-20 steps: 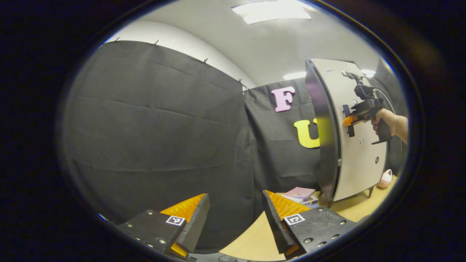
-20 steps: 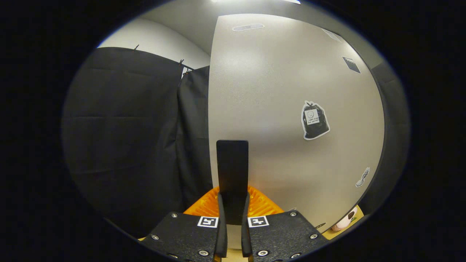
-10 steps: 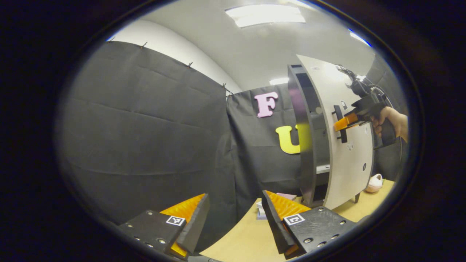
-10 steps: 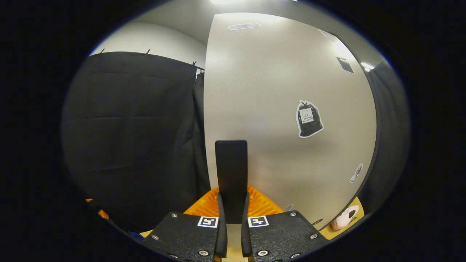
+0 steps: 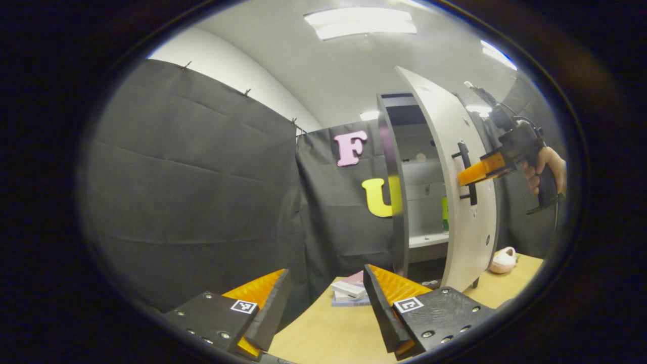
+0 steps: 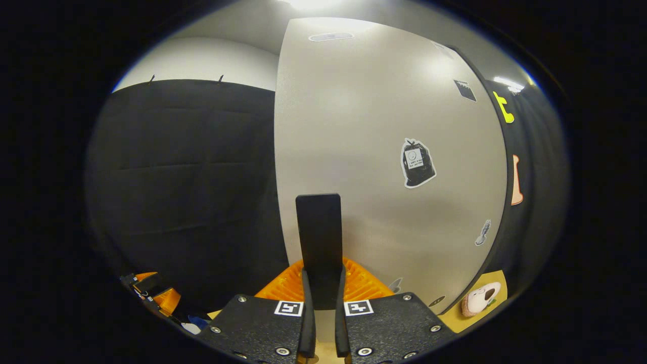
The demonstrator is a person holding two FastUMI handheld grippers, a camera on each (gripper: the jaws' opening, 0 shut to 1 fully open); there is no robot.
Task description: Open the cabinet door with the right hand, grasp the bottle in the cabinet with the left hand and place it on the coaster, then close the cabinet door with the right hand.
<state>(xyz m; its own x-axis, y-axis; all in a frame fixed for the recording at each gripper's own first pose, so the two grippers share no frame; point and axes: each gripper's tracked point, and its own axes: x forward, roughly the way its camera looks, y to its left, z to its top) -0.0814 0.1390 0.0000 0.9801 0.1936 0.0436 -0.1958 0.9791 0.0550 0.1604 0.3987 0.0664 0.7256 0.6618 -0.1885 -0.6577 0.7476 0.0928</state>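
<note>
Black and flat, the door handle [image 6: 319, 242] stands clamped between both fingers of the right gripper [image 6: 321, 298] at the bottom centre of the right gripper view; at the right of the left gripper view the same tongs [image 5: 467, 174] bite the bar, a hand [image 5: 548, 169] behind them. The left gripper [image 5: 326, 303] sits along the bottom of its own view, released, fingers spread with nothing between them.

Pale grey, the cabinet door [image 6: 384, 167] stands partly swung out, and the cabinet [image 5: 404, 167] shows its inside through the gap at centre right. A green sliver on the shelf [image 5: 427, 239], just behind the door's edge, is probably the bottle [image 5: 445, 213], though most of it is hidden. I cannot pick out the coaster.

To finish this step well, the pull should probably follow the door's arc about its hinge, letting the wrist turn with the handle so the bar does not twist out of the grip. The opening looks too narrow yet for the left tongs, so a wider swing seems wise before reaching in over the wooden table [image 5: 349, 331] and past the books [image 5: 349, 290].
</note>
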